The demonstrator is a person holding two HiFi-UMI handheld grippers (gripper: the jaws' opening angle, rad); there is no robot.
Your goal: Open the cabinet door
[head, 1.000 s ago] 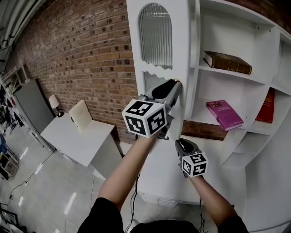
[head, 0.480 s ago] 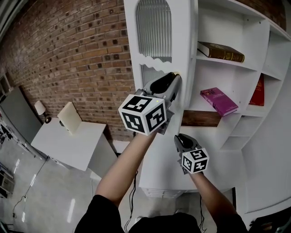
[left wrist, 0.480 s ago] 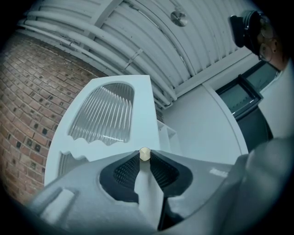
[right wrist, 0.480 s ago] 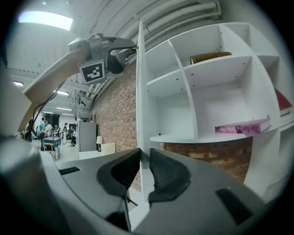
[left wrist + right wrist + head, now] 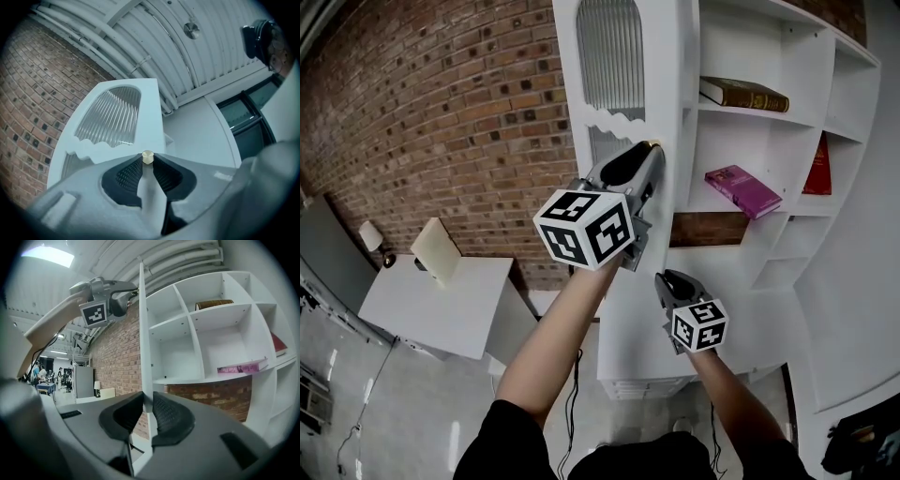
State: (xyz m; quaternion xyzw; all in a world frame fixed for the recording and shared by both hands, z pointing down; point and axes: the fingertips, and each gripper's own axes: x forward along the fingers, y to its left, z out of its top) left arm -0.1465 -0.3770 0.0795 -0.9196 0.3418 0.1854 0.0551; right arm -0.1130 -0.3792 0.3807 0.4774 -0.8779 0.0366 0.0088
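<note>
The white cabinet door [image 5: 623, 84] with its arched ribbed-glass window [image 5: 110, 115] stands swung out from the open shelves [image 5: 769, 169]. My left gripper [image 5: 649, 155] is shut on the door's free edge just below a small brass knob [image 5: 147, 157]. Lower down, my right gripper [image 5: 671, 284] is shut on the same door edge [image 5: 145, 357], which runs between its pads. The right gripper view also shows the left gripper [image 5: 129, 291] up on that edge.
On the shelves lie a brown book [image 5: 743, 94], a pink book [image 5: 742, 190] and a red book [image 5: 818, 169]. A brick wall [image 5: 441, 122] stands to the left behind the door. A white desk [image 5: 441, 300] with a lamp [image 5: 373, 239] is at lower left.
The door has swung a little further out with both grippers still clamped on its edge. The shelves and books have shifted left and up in the head view.
</note>
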